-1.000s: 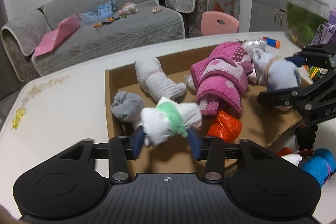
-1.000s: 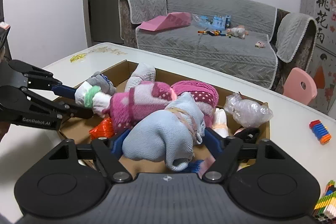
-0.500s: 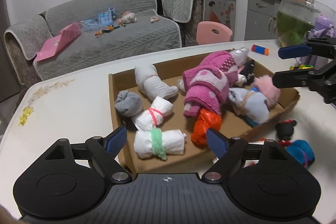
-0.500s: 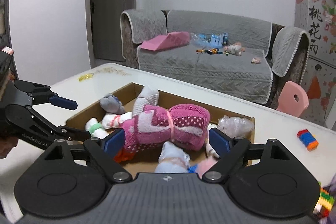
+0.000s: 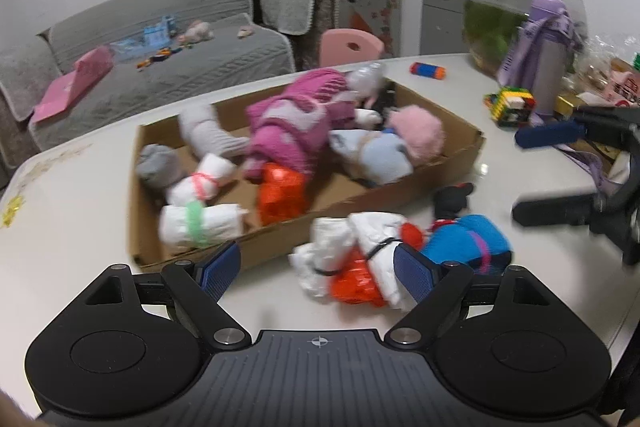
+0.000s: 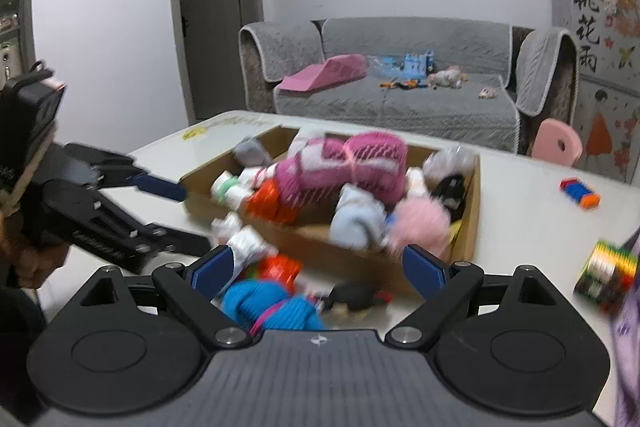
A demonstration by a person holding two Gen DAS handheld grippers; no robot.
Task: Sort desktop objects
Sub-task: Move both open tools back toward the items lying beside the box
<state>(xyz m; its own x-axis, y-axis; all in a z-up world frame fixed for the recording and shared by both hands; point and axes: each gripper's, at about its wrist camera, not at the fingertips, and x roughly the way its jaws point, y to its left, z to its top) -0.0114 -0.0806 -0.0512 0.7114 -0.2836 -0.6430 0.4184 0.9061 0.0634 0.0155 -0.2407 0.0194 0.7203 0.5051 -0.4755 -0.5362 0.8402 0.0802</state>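
From the left wrist camera, the white-and-orange bundle (image 5: 352,267) lay on the table (image 5: 68,227) just near of the cardboard box (image 5: 452,167), the blue roll (image 5: 468,239) to its right. It looked soft and light, best pinched across its tied middle. The left gripper (image 5: 318,269) stood wide apart, empty, touching nothing.

From the right wrist camera, the blue roll (image 6: 268,307) sat between the spread fingers of the right gripper (image 6: 318,267), which also held nothing.
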